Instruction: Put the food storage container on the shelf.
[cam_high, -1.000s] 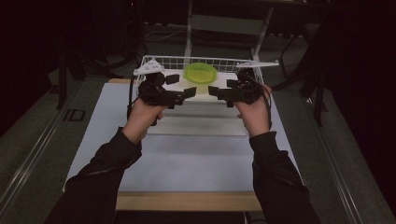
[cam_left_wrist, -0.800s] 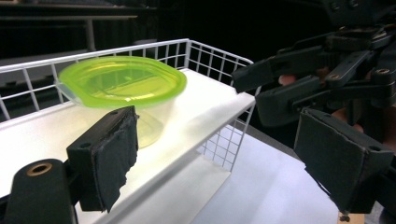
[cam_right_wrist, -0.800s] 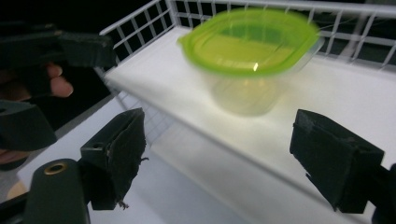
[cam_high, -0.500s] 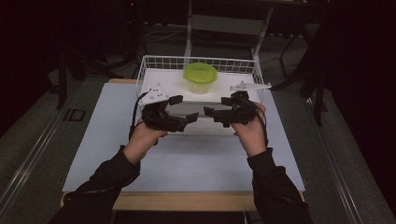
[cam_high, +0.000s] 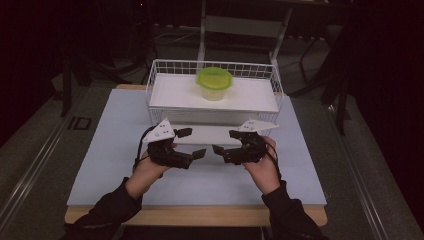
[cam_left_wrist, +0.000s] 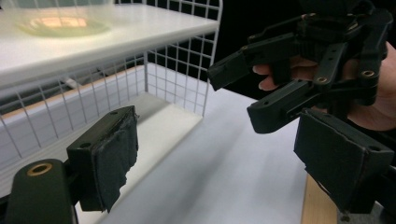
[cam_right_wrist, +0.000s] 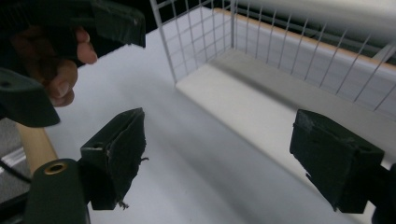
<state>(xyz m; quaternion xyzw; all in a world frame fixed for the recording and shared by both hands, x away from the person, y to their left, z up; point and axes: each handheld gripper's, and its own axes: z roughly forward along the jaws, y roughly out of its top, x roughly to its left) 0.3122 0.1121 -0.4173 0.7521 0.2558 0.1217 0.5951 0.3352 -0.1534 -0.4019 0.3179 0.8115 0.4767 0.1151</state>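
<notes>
Both claws hover low over the white desk (cam_high: 100, 150), just in front of a white wire rack (cam_high: 155, 80), and each is spread wide with nothing between its jaws. From the high view, the left claw (cam_high: 192, 143) points toward the middle of the desk from the left, held in the person's left hand (cam_high: 147, 170), and the right claw (cam_high: 226, 141) faces it from the right, held in the right hand (cam_high: 262, 170); their tips are near each other but apart. Each carries a grey three-cornered plate on top.

On the rack's upper shelf (cam_high: 175, 92) stands a clear plastic tub with a yellow-green lid (cam_high: 214, 83), toward the back and near the middle. In the left gripper view the tub (cam_left_wrist: 60, 21) appears blurred at the top left, above the white lower shelf (cam_left_wrist: 163, 121) inside the wire grid, with the right claw (cam_left_wrist: 240, 100) opposite. The right gripper view looks along its padded jaws at the rack's open lower shelf (cam_right_wrist: 261, 107), with the left hand's fingers (cam_right_wrist: 70, 65) at the upper left.
</notes>
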